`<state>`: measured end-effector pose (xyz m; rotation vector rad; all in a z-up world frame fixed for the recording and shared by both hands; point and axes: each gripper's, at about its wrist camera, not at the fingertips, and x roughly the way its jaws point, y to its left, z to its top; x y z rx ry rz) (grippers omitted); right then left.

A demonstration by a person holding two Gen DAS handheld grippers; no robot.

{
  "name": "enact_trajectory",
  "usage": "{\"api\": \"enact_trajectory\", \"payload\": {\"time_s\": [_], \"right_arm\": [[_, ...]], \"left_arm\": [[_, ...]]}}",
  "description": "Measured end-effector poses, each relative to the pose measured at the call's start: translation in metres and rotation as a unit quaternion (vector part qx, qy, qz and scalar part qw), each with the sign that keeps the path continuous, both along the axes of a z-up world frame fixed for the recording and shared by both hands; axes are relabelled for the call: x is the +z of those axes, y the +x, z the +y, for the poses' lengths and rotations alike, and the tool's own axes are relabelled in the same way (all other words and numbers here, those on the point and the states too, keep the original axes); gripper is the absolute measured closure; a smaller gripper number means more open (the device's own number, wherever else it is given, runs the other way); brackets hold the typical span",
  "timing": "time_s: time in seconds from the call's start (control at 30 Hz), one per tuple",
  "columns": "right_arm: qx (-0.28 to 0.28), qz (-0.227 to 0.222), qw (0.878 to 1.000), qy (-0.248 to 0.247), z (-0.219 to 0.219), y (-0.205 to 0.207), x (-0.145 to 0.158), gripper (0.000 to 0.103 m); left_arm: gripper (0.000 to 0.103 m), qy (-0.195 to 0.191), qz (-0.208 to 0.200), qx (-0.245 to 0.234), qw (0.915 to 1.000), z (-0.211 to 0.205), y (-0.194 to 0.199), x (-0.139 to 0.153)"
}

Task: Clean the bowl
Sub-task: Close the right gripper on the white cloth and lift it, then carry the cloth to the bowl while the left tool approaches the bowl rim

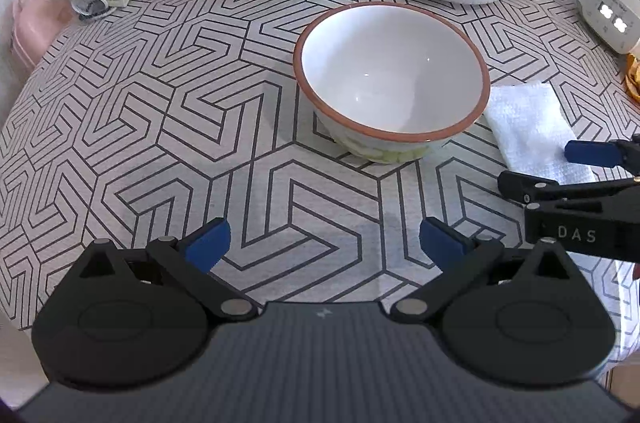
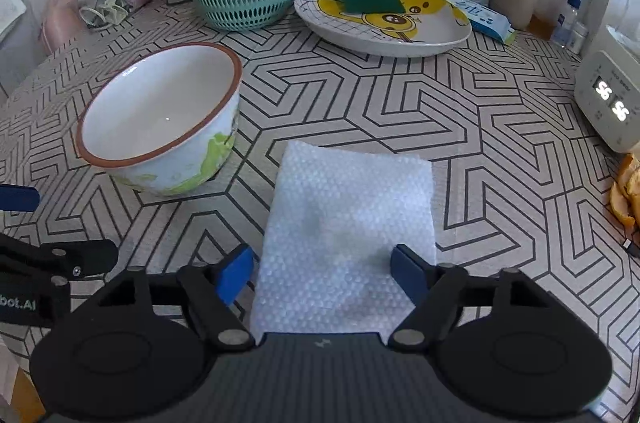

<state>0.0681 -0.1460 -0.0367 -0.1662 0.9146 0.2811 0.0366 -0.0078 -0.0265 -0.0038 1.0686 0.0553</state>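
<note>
Geometric-patterned worktop carries, leftmost, the brown-rimmed white bowl, upright, its inside spotless and glossy. Just beside it lies a folded paper towel. Left gripper and right gripper hover, jaws wide, empty. Any wiping wants the bowl steadied.
</note>
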Motion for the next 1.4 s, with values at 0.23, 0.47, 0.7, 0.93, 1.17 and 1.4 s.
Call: {"api": "enact_trajectory", "payload": {"time_s": [0.23,0.47,0.7,0.93,1.17,1.4], "right_arm": [[-0.028,-0.019,0.999,0.006,-0.010,0.000,0.001,0.099],[-0.047,-0.040,0.997,0.046,-0.015,-0.015,0.014,0.099],[-0.001,-0.057,0.992,0.113,-0.008,-0.019,0.058,0.099],[0.028,-0.025,0.989,0.143,0.011,-0.003,0.057,0.099],[0.054,-0.030,0.990,0.127,0.029,0.003,0.061,0.098],[0.051,-0.022,0.990,0.130,0.030,0.005,0.054,0.098]], "left_arm": [[0.000,-0.019,-0.004,0.012,0.9997,0.012,-0.003,0.001],[0.000,-0.031,-0.014,0.010,0.9994,0.020,-0.011,0.005],[0.000,-0.043,-0.031,0.015,0.9985,0.029,-0.008,0.017],[0.000,-0.059,-0.062,0.028,0.9960,0.041,0.001,0.041],[0.000,-0.085,-0.040,0.033,0.9950,0.044,0.032,0.034],[0.000,-0.142,-0.023,0.047,0.9885,0.052,0.041,0.010]]}}
